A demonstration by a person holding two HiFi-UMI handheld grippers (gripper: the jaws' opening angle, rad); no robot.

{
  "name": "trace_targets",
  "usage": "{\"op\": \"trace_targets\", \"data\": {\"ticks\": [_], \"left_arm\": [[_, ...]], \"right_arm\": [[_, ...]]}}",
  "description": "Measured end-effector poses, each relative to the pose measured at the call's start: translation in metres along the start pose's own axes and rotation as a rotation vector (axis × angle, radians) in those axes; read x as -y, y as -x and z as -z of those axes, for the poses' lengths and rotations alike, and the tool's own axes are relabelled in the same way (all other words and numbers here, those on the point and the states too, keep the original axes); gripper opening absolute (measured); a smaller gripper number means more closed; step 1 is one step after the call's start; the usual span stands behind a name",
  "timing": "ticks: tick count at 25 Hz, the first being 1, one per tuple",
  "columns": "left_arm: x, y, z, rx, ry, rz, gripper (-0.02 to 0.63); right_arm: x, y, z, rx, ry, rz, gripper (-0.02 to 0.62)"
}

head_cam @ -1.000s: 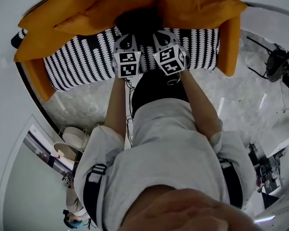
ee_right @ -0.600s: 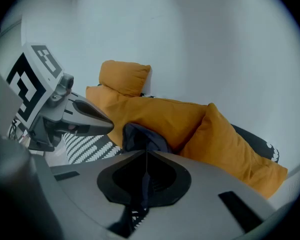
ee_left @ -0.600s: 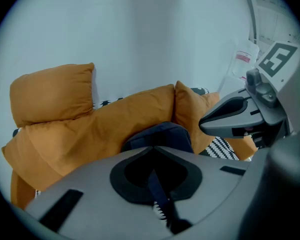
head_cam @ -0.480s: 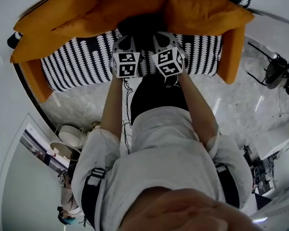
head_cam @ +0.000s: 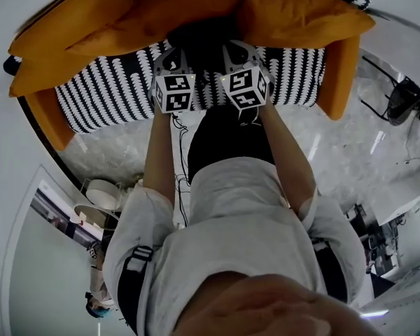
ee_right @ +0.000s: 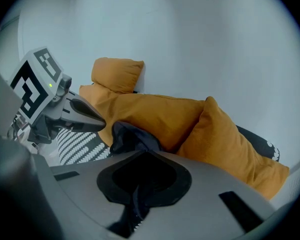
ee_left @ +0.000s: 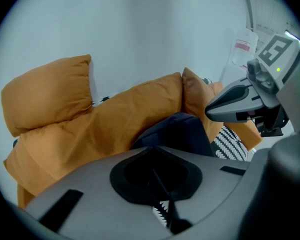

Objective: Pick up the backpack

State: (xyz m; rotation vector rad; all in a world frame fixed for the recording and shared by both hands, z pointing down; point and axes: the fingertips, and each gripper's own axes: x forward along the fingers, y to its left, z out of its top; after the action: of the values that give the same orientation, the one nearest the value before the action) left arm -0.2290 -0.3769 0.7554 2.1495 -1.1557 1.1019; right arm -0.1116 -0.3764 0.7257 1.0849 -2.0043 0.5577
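Backpack point(head_cam: 198, 37) leans against orange cushions point(head_cam: 161, 12) on striped sofa point(head_cam: 105, 93). Gripper views alone show the grips: right gripper point(ee_right: 139, 194) clamps its navy fabric, left gripper point(ee_left: 157, 179) pinches a thin dark strap point(ee_left: 162, 196).

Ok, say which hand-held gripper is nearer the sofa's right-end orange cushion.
Right. The right hand-held gripper sits just left of that cushion, jaws on the backpack; the left hand-held gripper is farther off, across the backpack.

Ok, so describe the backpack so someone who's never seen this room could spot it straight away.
Find the sofa with the black-and-white patterned seat and orange cushions. The backpack sits mid-seat, leaning against those cushions. It is the only dark navy, plain soft thing among bright orange and pattern.
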Motion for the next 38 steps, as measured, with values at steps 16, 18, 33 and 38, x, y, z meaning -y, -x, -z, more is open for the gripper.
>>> {"op": "trace_targets", "data": {"ticks": [16,18,33,38], "left_arm": [[-0.009,-0.031,0.007,-0.034,-0.175,0.056,0.211],[-0.011,-0.04,0.007,-0.033,-0.197,0.044,0.225],[-0.012,-0.057,0.001,0.045,-0.209,0.023,0.227],[-0.009,-0.054,0.005,0.042,-0.214,0.049,0.225]], "right_arm": [[0.002,-0.024,0.008,-0.053,0.008,-0.033,0.204],[0.005,-0.029,0.011,-0.055,0.013,-0.036,0.209],[0.007,-0.052,0.018,-0.023,0.051,-0.035,0.212],[0.005,-0.056,0.013,-0.004,0.039,-0.018,0.212]]}}
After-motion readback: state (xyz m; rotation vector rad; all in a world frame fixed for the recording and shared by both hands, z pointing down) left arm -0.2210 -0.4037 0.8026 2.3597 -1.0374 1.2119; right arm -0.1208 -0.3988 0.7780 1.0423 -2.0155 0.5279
